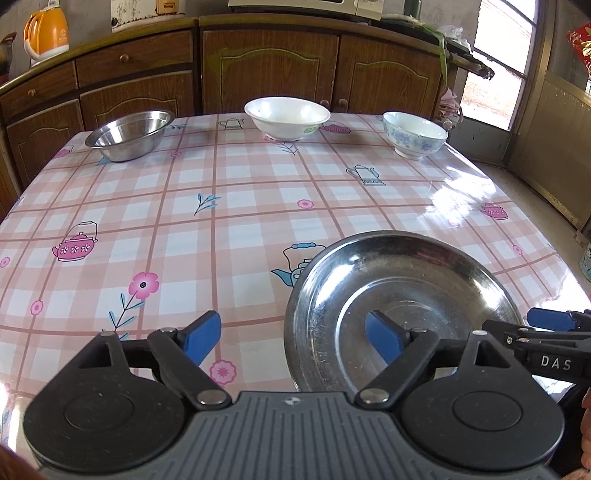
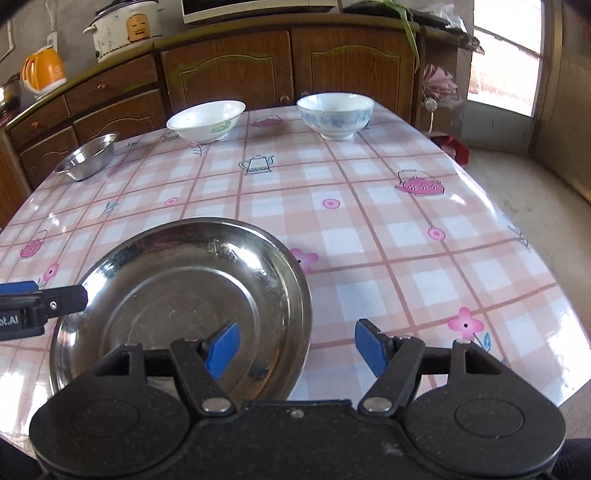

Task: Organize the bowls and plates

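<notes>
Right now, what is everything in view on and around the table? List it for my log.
steel plate: 1, silver, near edge of the table, between the two grippers
steel bowl: 1, silver, far left of the table
white bowl: 1, plain white with a small green mark, far middle
patterned bowl: 1, white with blue flowers, far right
tablecloth: 1, pink check with teapots and flowers, covers the table
kettle: 1, orange, on the counter
rice cooker: 1, white, on the counter
cabinets: brown wood, behind the table
left hand-held gripper: 1, open
right hand-held gripper: 1, open
</notes>
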### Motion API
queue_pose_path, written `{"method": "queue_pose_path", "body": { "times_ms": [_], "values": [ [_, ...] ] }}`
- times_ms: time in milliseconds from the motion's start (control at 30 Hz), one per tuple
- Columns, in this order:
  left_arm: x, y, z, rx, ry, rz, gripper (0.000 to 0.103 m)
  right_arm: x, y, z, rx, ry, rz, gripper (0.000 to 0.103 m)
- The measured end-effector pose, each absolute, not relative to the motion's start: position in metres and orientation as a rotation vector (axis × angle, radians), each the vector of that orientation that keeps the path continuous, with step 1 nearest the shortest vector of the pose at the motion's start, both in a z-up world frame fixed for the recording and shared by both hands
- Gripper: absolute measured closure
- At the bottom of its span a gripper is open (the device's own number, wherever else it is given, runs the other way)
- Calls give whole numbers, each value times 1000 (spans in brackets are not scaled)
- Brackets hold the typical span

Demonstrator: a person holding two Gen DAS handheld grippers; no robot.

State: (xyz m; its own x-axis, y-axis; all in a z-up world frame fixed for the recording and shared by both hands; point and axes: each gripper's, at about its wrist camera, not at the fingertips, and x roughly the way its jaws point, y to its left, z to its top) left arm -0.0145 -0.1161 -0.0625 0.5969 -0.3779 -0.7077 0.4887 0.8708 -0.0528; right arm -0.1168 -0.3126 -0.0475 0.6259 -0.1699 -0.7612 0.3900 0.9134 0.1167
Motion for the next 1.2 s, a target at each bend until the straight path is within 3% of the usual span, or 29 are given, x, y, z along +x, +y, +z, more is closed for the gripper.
{"method": "queue_pose_path", "body": {
  "times_ms": [733, 833, 867, 967, 1200],
  "values": [
    [-7, -133, -82, 192, 828, -557, 16, -108, -308, -60, 301, 876, -270, 19],
    [-7, -138, -86, 206, 845, -581, 26, -107, -304, -59, 292, 871, -226, 21],
    [-7, -140, -88, 210, 853, -593, 31, -106, -302, -59, 286, 868, -215, 28],
    [-9, -145, -91, 233, 855, -601, 34, -106, -302, -58, 291, 865, -225, 30],
    [-4, -140, -88, 223, 853, -556, 53, -109, -309, -58, 325, 842, -253, 52]
  ]
}}
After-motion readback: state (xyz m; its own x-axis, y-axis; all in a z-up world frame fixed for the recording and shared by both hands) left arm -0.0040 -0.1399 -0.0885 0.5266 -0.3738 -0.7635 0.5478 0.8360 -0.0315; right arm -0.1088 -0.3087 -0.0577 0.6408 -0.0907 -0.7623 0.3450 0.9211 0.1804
